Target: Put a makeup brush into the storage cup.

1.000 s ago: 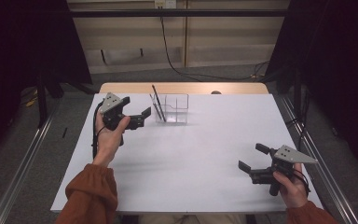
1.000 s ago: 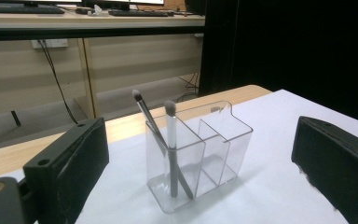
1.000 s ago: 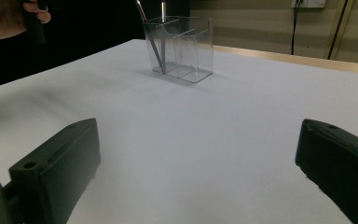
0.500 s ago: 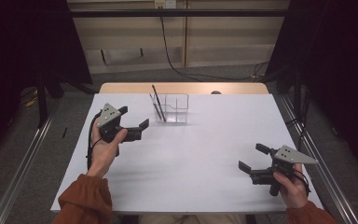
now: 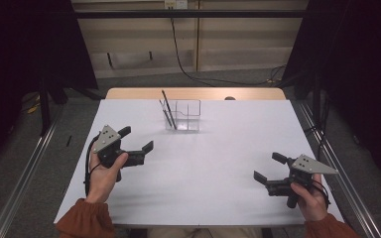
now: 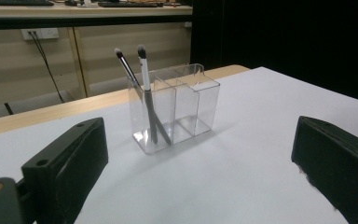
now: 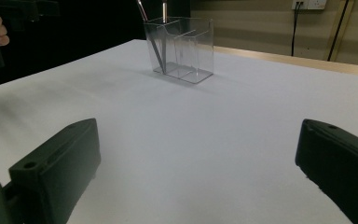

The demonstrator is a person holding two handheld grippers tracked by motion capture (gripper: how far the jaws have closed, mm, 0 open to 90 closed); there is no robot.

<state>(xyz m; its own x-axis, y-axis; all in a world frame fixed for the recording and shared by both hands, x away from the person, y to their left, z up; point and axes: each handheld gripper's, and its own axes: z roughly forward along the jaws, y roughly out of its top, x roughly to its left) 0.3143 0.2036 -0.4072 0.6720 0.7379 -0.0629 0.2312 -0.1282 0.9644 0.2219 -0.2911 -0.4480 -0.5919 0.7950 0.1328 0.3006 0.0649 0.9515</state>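
A clear three-compartment holder (image 5: 184, 115) stands at the table's far middle, with two dark makeup brushes (image 5: 167, 111) leaning in its left compartment. My left gripper (image 5: 137, 138) hovers open and empty over the table's left side, well short of the holder. In the left gripper view the holder (image 6: 177, 109) and brushes (image 6: 144, 84) stand ahead between the wide-apart jaws. My right gripper (image 5: 267, 166) is open and empty near the front right corner. The right gripper view has the holder (image 7: 182, 46) far ahead.
The white table (image 5: 203, 168) has a wooden strip (image 5: 193, 93) along its far edge. Metal floor rails (image 5: 25, 178) run along both sides. The person's left hand with its gripper (image 7: 9, 14) is at the top left of the right gripper view.
The left gripper has drawn back from the holder toward the person and to the left. The right gripper has stayed put.
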